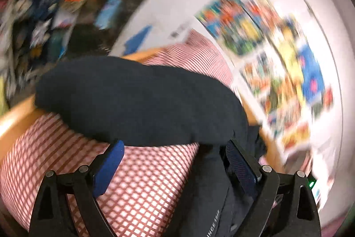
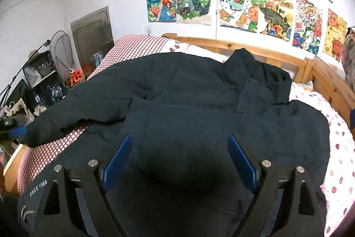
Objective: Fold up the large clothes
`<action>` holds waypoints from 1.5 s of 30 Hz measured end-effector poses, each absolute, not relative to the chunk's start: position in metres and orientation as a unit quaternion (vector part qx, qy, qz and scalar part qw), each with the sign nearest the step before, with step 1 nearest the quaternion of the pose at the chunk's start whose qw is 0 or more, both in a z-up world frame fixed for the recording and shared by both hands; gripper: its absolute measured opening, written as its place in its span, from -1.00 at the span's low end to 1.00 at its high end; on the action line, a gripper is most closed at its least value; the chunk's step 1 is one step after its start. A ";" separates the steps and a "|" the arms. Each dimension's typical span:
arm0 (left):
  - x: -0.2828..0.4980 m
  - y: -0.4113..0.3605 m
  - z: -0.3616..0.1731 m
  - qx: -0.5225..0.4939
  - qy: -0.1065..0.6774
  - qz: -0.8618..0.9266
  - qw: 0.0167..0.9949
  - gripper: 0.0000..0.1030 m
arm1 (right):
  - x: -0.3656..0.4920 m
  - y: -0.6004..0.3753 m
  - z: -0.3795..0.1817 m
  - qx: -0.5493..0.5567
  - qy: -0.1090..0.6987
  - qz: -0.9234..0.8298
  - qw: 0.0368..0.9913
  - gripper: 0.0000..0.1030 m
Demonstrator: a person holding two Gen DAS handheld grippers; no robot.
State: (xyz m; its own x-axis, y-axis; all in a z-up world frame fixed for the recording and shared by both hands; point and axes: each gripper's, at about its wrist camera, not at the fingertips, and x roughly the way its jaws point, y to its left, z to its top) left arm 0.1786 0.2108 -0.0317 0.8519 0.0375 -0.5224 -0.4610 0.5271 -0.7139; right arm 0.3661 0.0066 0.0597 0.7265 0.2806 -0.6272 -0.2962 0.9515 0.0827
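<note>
A large dark navy jacket point(image 2: 199, 99) lies spread over the bed, collar toward the wooden headboard. One sleeve point(image 2: 66, 119) reaches out to the left over the red-checked cover. In the blurred left wrist view that sleeve point(image 1: 137, 99) lies across the front of my left gripper point(image 1: 175, 146), whose blue-padded jaws stand wide apart with the sleeve's edge at their tips. My left gripper also shows in the right wrist view point(image 2: 13, 130) at the sleeve's cuff. My right gripper point(image 2: 179, 141) is open and hovers over the jacket's body, holding nothing.
The red-checked cover point(image 1: 144, 188) and a dotted white sheet point(image 2: 339, 159) cover the bed. A wooden bed frame point(image 2: 277, 54) runs along the wall hung with colourful drawings point(image 2: 239, 3). Cluttered shelves and a fan point(image 2: 44, 81) stand left of the bed.
</note>
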 end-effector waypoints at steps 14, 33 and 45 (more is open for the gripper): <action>0.184 0.239 -0.100 -0.581 0.186 0.249 0.752 0.62 | 0.399 0.057 0.024 -0.055 0.382 0.083 0.919 0.63; 0.210 0.211 0.062 -0.323 0.079 0.193 0.923 -0.94 | 0.376 0.009 0.030 0.033 0.378 0.102 0.919 0.63; 0.294 0.079 0.154 -0.190 0.098 -0.112 0.970 -0.94 | 0.345 -0.087 0.065 0.095 0.326 0.063 0.938 0.63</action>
